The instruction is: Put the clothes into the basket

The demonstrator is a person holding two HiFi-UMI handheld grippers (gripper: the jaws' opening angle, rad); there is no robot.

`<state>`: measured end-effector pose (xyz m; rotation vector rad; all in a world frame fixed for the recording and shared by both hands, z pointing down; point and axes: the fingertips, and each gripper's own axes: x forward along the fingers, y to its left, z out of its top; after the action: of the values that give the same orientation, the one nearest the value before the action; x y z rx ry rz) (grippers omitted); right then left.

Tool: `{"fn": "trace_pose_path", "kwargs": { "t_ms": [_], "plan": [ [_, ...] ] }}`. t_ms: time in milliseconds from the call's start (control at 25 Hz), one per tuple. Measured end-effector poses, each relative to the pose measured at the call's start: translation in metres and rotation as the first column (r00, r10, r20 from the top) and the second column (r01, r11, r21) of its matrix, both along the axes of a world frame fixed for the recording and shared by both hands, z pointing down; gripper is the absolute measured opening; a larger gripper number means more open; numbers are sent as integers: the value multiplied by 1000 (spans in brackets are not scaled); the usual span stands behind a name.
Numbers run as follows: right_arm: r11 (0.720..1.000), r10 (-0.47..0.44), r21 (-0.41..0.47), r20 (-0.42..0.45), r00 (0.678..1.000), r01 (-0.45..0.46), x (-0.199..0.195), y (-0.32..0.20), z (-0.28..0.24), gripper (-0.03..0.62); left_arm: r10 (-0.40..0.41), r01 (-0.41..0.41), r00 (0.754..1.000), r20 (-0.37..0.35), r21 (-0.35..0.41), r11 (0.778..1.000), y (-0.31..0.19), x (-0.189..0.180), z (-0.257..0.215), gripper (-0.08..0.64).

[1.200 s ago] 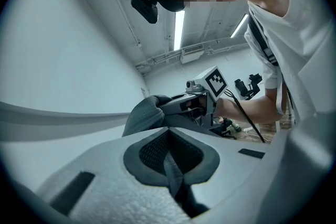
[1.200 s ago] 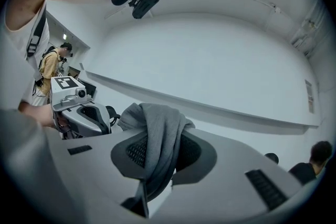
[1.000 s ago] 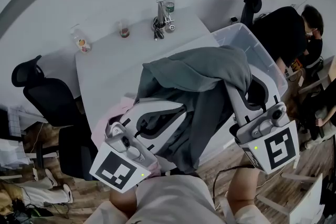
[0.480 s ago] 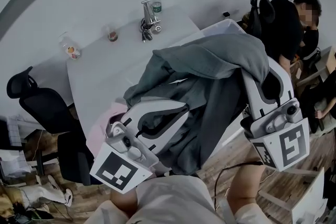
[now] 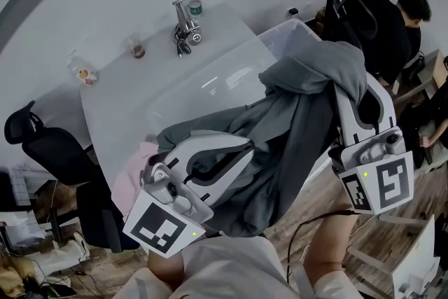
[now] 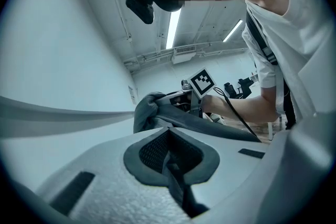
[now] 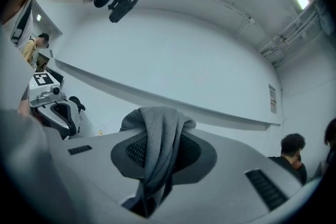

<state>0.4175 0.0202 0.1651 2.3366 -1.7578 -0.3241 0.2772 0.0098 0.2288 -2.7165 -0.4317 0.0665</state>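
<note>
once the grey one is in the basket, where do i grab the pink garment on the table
Take the pink garment by its bunched edge at the near left corner of the table, coming from above on your side. It lies soft and crumpled there, so a raised fold probably pinches easiest; only part of it shows.

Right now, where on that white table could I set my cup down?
The middle of the white table is bare, bordered by a clear cup, a small glass and a metal fitting along its far edge and the clear plastic bin on the right. The near edge is crowded: a pink garment lies there, beside the hanging grey hoodie.
</note>
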Motion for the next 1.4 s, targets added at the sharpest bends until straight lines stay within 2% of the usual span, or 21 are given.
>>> {"fn": "trace_pose_path", "kwargs": {
  "t_ms": [200, 400, 640, 760, 960, 1040, 1120, 1240, 1400],
  "plan": [
    [995, 67, -77, 31, 997, -65, 28, -3, 39, 63, -4, 4, 999, 33, -16, 1000, -8, 9, 15, 5],
    [979, 73, -192, 46, 996, -63, 39, -9, 90, 63, -7, 11, 997, 75, -43, 999, -13, 18, 38, 5],
    [930, 31, -367, 68, 997, -4, 29, -24, 167, 63, -2, 11, 991, 136, -67, 998, -15, 24, 64, 5],
    [880, 6, -474, 81, 997, 33, 21, -28, 208, 63, 1, 11, 987, 162, -76, 997, -15, 26, 75, 5],
    [777, -59, -620, 100, 993, 109, 0, -27, 268, 64, 3, 15, 979, 205, -85, 996, -14, 27, 93, 6],
    [723, -93, -676, 110, 990, 144, -8, -25, 289, 66, 2, 19, 975, 222, -94, 995, -14, 28, 101, 5],
    [656, -120, -733, 133, 984, 180, -15, -22, 308, 69, 2, 24, 971, 240, -103, 994, -14, 29, 109, 5],
    [580, -148, -786, 154, 977, 212, -21, -22, 325, 74, 0, 29, 965, 261, -107, 994, -15, 30, 118, 5],
    [516, -211, -824, 144, 967, 236, -28, -21, 337, 87, 3, 29, 961, 277, -112, 993, -13, 30, 124, 5]
  ]
}}
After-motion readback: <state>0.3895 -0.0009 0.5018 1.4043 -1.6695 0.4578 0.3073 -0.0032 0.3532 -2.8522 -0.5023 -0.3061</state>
